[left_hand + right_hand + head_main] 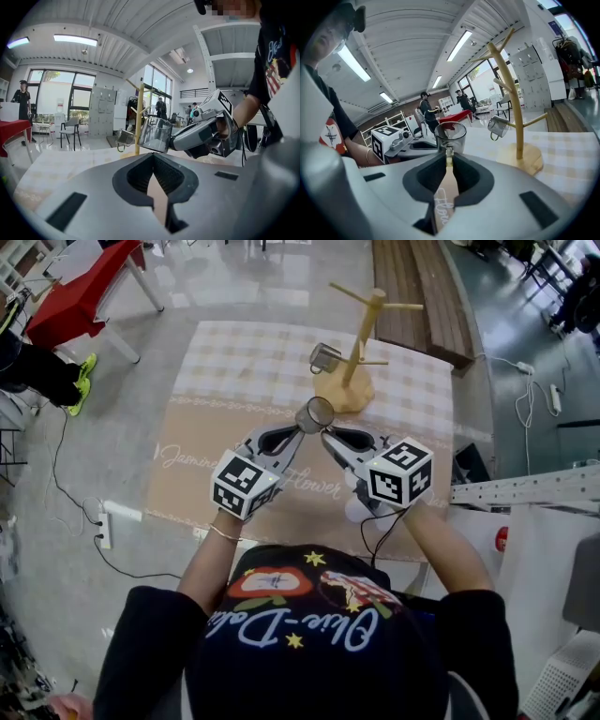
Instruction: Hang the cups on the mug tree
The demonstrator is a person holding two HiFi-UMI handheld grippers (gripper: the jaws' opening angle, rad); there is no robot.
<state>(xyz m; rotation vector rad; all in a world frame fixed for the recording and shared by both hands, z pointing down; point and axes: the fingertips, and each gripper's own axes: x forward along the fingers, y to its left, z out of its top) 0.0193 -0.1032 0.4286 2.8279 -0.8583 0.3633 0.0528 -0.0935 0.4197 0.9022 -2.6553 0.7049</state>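
A wooden mug tree (361, 343) stands at the far middle of the table, and a small glass cup (324, 357) hangs on one of its left pegs. My right gripper (324, 433) is shut on the handle of a second clear glass cup (316, 414), held above the table in front of the tree. In the right gripper view this cup (451, 136) stands upright just past the jaws, its handle pinched between them. My left gripper (298, 430) is right beside the cup on its left, jaws shut with nothing in them. In the left gripper view the cup (155, 133) hangs just beyond the jaw tips.
A checked tablecloth with script lettering covers the table (234, 362). A wooden bench (422, 287) lies behind the table and a red table (75, 296) stands at the far left. A power strip (103, 526) and cables lie on the floor at the left. People stand in the background.
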